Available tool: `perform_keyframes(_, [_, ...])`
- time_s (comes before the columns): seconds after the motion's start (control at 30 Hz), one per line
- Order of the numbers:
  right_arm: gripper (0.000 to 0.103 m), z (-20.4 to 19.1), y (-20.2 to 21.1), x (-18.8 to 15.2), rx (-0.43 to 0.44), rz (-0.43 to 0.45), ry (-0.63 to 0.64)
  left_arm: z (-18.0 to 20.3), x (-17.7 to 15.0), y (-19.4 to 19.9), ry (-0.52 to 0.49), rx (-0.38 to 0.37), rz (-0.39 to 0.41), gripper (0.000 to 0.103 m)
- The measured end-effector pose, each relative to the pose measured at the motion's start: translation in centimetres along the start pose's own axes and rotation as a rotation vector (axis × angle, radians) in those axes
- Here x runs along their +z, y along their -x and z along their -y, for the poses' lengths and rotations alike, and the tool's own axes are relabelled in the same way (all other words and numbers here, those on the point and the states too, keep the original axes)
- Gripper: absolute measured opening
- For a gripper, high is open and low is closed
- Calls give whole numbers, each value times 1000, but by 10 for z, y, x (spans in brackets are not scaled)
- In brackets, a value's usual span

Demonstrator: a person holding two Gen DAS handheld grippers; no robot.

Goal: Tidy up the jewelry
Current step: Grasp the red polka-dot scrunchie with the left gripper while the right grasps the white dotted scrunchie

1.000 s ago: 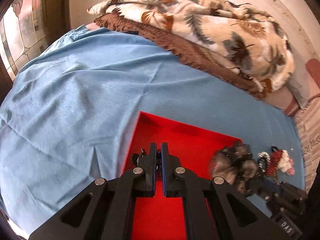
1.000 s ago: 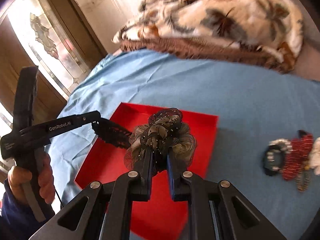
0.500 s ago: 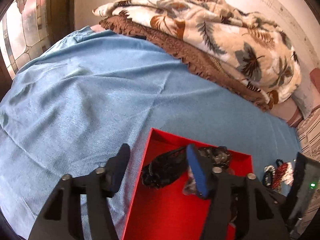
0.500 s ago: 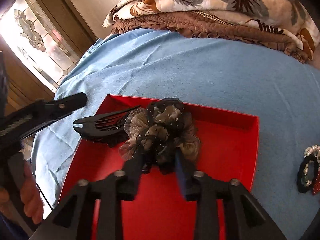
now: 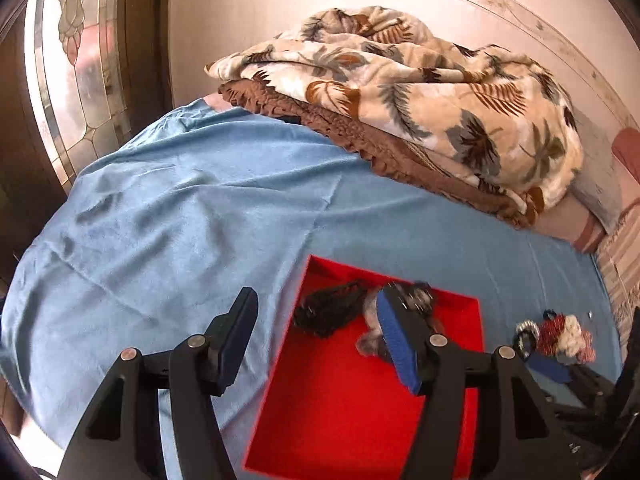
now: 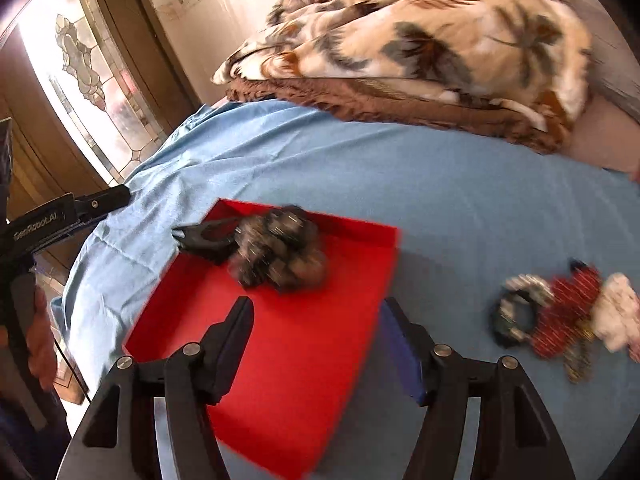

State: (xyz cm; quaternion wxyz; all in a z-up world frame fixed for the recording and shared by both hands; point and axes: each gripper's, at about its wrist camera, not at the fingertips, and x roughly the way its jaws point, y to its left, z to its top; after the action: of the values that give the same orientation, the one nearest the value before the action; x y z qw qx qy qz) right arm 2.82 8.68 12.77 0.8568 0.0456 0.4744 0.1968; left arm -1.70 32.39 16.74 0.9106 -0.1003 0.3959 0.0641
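A red tray [image 6: 288, 364] lies on the blue sheet; it also shows in the left wrist view [image 5: 360, 412]. At its far end lie a black hair claw [image 6: 206, 238] [image 5: 332, 310] and a dark frilly scrunchie [image 6: 280, 254] [image 5: 414, 298], touching each other. My right gripper [image 6: 320, 344] is open and empty above the tray's near half. My left gripper [image 5: 320, 338] is open and empty over the tray's left edge. A heap of hair ties and jewelry, black, red and white [image 6: 560, 320] [image 5: 554, 334], lies on the sheet right of the tray.
A folded leaf-print blanket [image 5: 420, 92] on a brown one lies at the far side of the bed. A stained-glass door [image 5: 68, 72] stands at the left. The blue sheet [image 5: 180, 220] spreads wide to the left of the tray.
Both grippers opened: the left let go of the black hair claw and the right let go of the scrunchie, both now lying in the tray. Both grippers pulled back and up.
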Motion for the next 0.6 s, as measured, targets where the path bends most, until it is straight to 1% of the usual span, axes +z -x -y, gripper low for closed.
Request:
perform_keyframes(0.13, [70,45,42,-33,-42,14,-60,28,-17,11,-43,-30,-33,62])
perform_keyframes(0.23, [70,90,73,-66,-93,27,-139,58,-30,16,-92,-66,-58,62])
perform_keyframes(0.4, [70,158,117,-104,-187,53,-259,120,-49,14,-169,-141,-106,62])
perform_keyframes(0.53, [70,204,142,-124,-252,83,-348,171,-63,2,-222,-184,-150,62])
perform_keyframes(0.6, [70,219,148,-127,-265,97,-367,193,-69,-4,-239,-205,-169,62])
